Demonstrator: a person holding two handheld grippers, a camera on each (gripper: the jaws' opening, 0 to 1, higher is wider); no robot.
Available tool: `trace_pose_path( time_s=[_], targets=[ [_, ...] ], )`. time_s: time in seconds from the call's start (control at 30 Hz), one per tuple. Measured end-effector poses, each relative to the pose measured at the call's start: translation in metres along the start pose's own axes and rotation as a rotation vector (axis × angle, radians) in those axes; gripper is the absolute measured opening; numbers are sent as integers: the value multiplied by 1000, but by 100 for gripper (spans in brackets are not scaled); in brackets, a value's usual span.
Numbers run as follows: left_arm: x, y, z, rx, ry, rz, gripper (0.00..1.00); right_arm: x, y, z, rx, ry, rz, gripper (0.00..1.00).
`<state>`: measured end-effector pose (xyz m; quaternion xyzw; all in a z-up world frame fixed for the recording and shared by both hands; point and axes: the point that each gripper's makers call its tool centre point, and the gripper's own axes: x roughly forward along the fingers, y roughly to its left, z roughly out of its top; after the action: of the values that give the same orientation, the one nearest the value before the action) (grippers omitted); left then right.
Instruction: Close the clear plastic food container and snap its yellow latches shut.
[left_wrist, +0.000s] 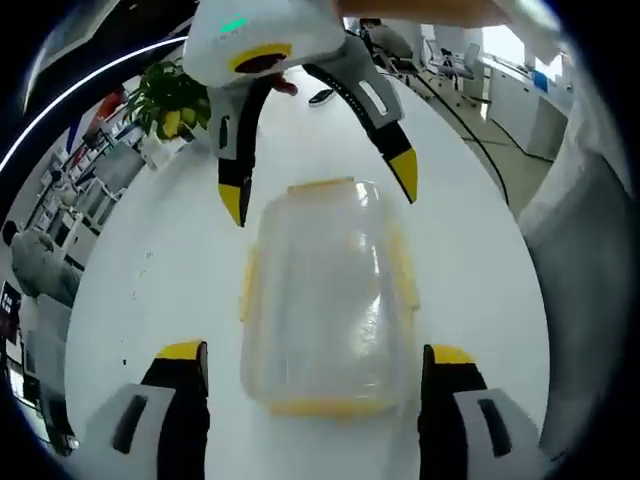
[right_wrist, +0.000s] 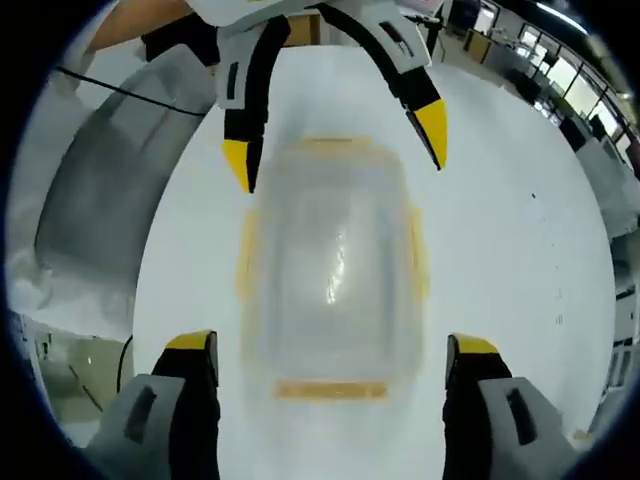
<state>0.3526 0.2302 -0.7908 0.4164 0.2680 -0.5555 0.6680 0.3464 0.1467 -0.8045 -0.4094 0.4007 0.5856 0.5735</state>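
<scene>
White counter (left_wrist: 480, 260) spreads under both views, with an office and a potted plant (left_wrist: 170, 100) at upper left of the left gripper view. My left hand-held gripper (left_wrist: 315, 375) stands wide, jaws either side of the clear plastic food container (left_wrist: 325, 290) at frame centre. From the top comes my right hand-held gripper (left_wrist: 320, 195), also wide, facing it. I judge both straddle the box to press the lid; yellow latches (right_wrist: 332, 389) look unsnapped, though blur hides details.

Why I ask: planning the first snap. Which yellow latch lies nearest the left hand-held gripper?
The end latch between its own jaws; the other three lie farther off.
</scene>
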Motion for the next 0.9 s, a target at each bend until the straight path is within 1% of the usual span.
trace_pose_path(
  time_s=[0.1, 0.17, 0.2, 0.23, 0.27, 0.3, 0.33, 0.63, 0.9],
  targets=[
    [5, -1, -2, -12, 3, -19, 84, 7, 1, -4, 22, -10, 6, 94],
    [6, -2, -3, -13, 6, -27, 84, 10, 3, -7, 23, -3, 11, 94],
    [6, -2, -3, -11, 7, -29, 83, 11, 4, -8, 13, 0, 14, 92],
    [6, -3, -3, -10, 6, -34, 80, 12, 5, -9, 6, 4, 16, 85],
    [6, -6, -4, -14, 12, -47, 76, 11, -1, -10, -7, 10, -18, 82],
    [6, -5, -4, -19, 8, -35, 76, 10, 2, -9, 1, 2, 4, 82],
    [6, -5, -5, -16, 14, -44, 75, 10, 2, -9, 1, 4, 7, 82],
    [4, -5, -10, -15, 29, -44, 75, 12, 1, -4, -6, 2, 6, 81],
    [-5, -7, -22, -23, 28, -42, 75, 18, 4, 11, -16, 5, 13, 82]
  ],
)
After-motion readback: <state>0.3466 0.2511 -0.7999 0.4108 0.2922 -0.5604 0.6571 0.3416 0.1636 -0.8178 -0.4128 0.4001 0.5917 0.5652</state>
